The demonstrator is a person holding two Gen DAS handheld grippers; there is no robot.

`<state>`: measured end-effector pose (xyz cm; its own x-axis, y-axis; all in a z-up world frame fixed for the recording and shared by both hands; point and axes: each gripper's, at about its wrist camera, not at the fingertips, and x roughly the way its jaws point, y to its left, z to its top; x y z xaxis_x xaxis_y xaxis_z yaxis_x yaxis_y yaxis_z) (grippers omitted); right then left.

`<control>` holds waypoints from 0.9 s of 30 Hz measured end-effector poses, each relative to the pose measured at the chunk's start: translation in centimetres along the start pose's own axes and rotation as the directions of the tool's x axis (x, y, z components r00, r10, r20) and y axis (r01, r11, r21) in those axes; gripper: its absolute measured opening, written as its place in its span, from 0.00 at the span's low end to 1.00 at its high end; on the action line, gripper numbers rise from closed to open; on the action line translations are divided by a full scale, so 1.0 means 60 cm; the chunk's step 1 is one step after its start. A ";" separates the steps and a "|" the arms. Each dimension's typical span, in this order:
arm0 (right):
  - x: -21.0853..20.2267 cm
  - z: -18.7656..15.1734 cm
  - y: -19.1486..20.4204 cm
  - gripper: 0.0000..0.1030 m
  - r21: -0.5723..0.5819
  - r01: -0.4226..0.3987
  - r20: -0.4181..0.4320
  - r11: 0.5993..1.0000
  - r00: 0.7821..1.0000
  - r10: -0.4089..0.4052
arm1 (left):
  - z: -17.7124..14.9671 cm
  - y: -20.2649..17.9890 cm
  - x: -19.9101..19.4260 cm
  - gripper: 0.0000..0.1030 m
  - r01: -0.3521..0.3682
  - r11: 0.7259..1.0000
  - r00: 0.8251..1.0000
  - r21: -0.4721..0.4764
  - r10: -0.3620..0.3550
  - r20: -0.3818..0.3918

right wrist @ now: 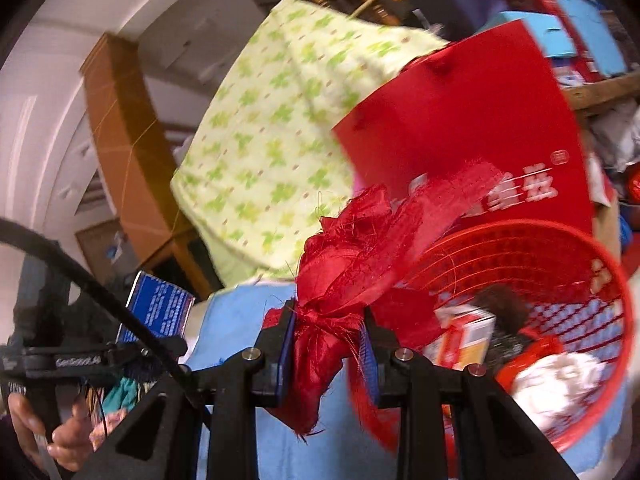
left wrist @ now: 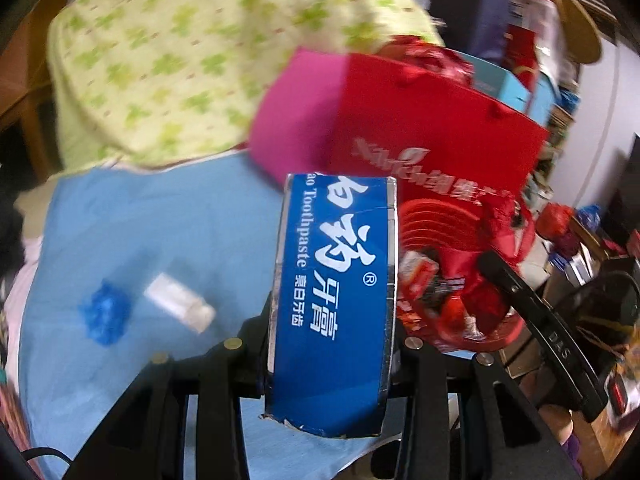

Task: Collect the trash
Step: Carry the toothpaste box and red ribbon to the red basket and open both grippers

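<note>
The toothpaste box (left wrist: 332, 304) sits clamped in the left gripper (left wrist: 332, 344); the right gripper (right wrist: 328, 344) pinches red cloth (right wrist: 344, 248). The basket (right wrist: 616, 320) at 3 o'clock already holds trash; 2 scraps remain at 9 o'clock.

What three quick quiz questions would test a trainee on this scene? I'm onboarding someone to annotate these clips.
1. True or false: the left tongs grip a blue toothpaste box.
2. What do the right tongs hold? A) white paper B) red fabric scrap C) blue wad
3. Fill in: the red basket already holds ____ trash.

Key:
1. True.
2. B.
3. Some; a small carton and a white crumpled item lie inside.
</note>
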<state>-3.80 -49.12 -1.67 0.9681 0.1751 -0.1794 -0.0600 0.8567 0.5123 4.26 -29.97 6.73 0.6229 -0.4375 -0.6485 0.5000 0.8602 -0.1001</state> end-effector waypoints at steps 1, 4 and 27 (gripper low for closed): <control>-0.009 0.006 -0.011 0.30 0.020 0.008 0.016 1.000 1.000 -0.009 | 0.005 -0.016 0.002 0.40 0.020 1.000 1.000 0.018 -0.020 0.005; -0.029 0.019 -0.035 0.30 0.055 0.031 0.054 0.998 0.998 -0.034 | 0.015 -0.053 0.009 0.40 0.075 0.995 0.997 0.062 -0.075 0.011; -0.060 0.044 -0.158 0.36 0.340 0.094 0.069 0.936 0.990 -0.125 | 0.023 -0.159 0.134 0.69 0.245 0.967 0.968 0.073 -0.240 -0.074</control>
<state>-6.07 -59.14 -3.64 0.9824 0.0333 -0.1836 0.1176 0.6535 0.7477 5.29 -42.06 3.53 0.4386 -0.6103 -0.6596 0.6799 0.7054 -0.2006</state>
